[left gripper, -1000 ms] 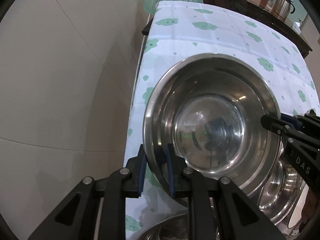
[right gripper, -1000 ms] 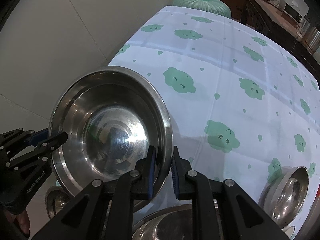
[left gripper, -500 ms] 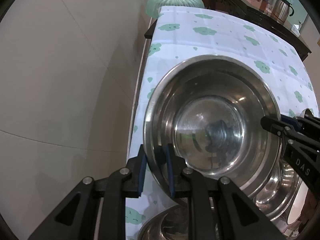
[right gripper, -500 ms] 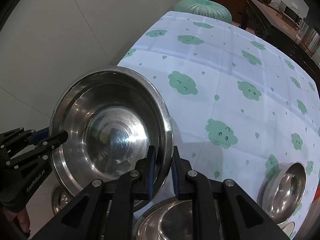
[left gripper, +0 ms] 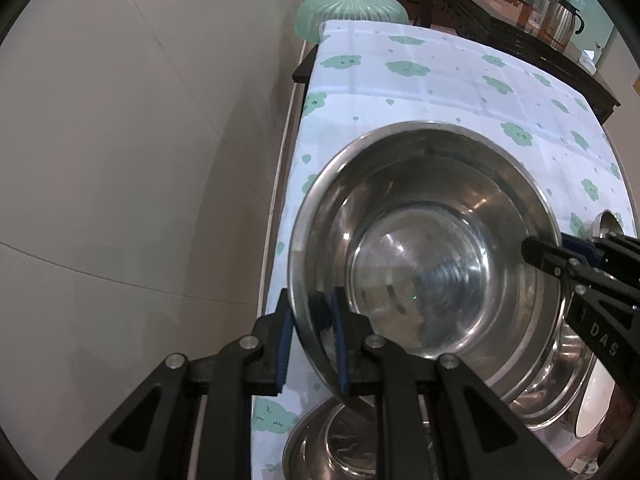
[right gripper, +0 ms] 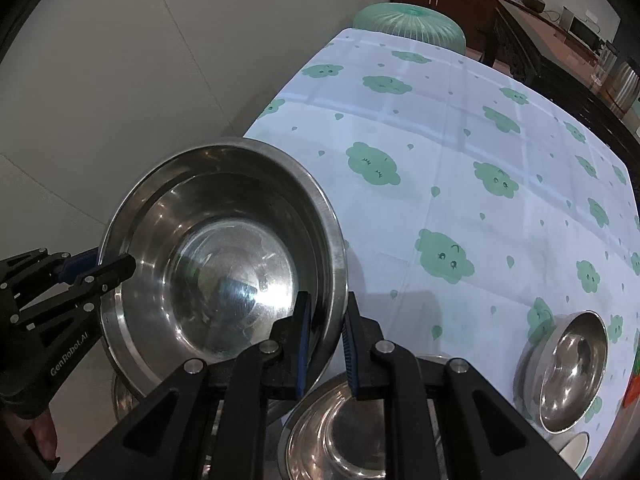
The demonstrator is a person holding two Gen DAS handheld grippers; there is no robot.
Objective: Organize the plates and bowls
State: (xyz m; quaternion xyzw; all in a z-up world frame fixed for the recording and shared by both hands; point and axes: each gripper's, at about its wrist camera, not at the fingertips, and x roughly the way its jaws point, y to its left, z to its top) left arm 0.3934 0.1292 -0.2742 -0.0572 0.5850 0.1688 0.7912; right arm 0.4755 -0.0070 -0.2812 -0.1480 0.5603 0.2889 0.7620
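A large steel bowl (left gripper: 424, 248) (right gripper: 216, 256) hangs tilted above the near end of the table, held by two sides of its rim. My left gripper (left gripper: 310, 320) is shut on the rim's left side, one pad inside the bowl and one outside. My right gripper (right gripper: 324, 320) is shut on the opposite rim the same way. Each gripper also shows in the other's view: the right gripper (left gripper: 560, 248) and the left gripper (right gripper: 112, 268). Below the held bowl sit two more steel bowls (left gripper: 332, 440) (left gripper: 560, 380), partly hidden by it.
The table carries a pale blue cloth (right gripper: 440, 140) with green cloud prints. A small steel bowl (right gripper: 572, 364) tilts near its right edge. A white dish edge (left gripper: 592, 404) shows beside the stacked bowls. A green basket (left gripper: 352, 12) and a dark sideboard with a kettle (left gripper: 566, 16) stand beyond. Tiled floor lies to the left.
Both grippers have risen a little with the large bowl still between them. The table looks slightly farther off, and more of the bowls underneath shows.
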